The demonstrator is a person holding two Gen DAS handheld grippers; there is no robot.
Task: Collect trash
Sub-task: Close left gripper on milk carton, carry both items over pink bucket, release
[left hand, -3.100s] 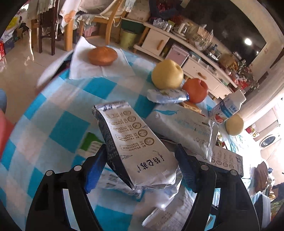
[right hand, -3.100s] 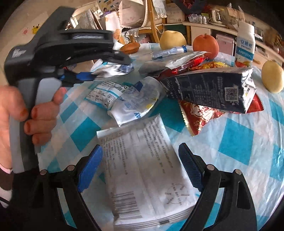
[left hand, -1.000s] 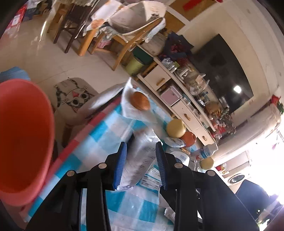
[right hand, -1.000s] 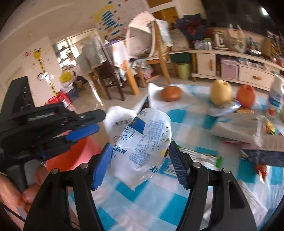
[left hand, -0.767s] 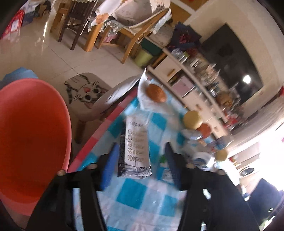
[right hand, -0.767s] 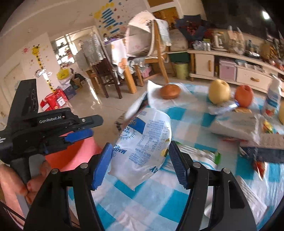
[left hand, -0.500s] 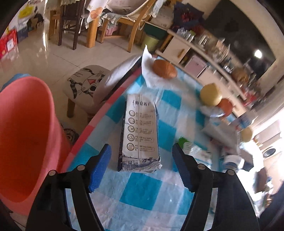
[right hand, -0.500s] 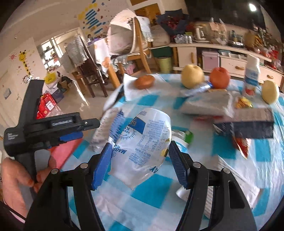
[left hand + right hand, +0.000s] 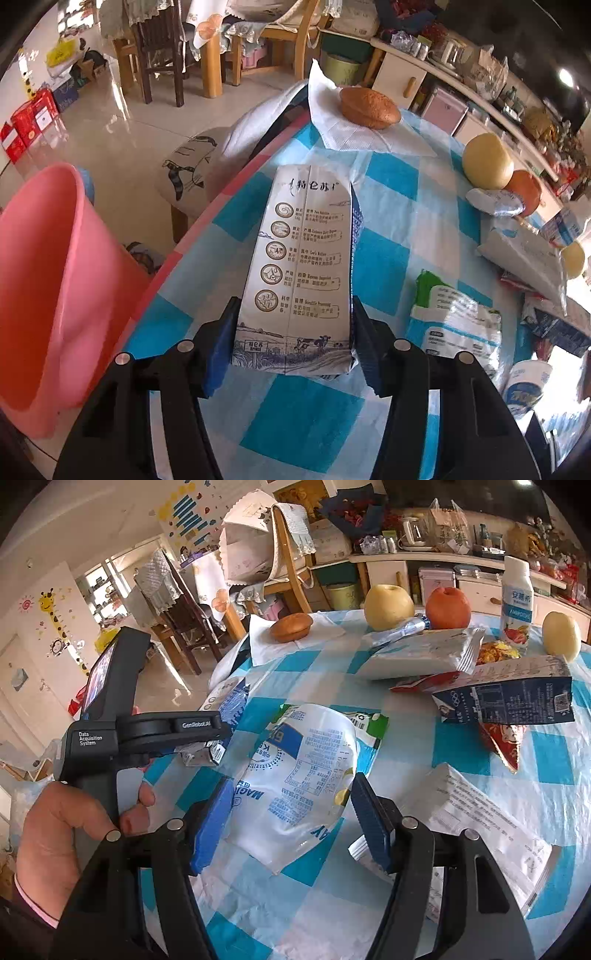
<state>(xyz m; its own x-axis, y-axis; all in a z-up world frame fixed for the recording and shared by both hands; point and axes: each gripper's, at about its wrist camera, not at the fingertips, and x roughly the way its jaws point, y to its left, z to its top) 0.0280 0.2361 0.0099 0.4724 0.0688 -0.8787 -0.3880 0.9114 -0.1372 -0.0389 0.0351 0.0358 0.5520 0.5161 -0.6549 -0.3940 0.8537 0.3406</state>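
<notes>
Standing off the table's edge, the big pink plastic bucket (image 9: pixel 44 295) lies left of the left gripper (image 9: pixel 291 339), the nearer one, whose jaws, just closing, pinch the flattened white milk carton (image 9: pixel 303 266), long axis pointing away. The right gripper (image 9: pixel 291 819) clamps a clear crumpled printed bag (image 9: pixel 299 782).

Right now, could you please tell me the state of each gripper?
Left gripper: closed on the milk carton.
Right gripper: closed on the clear plastic bag.
</notes>
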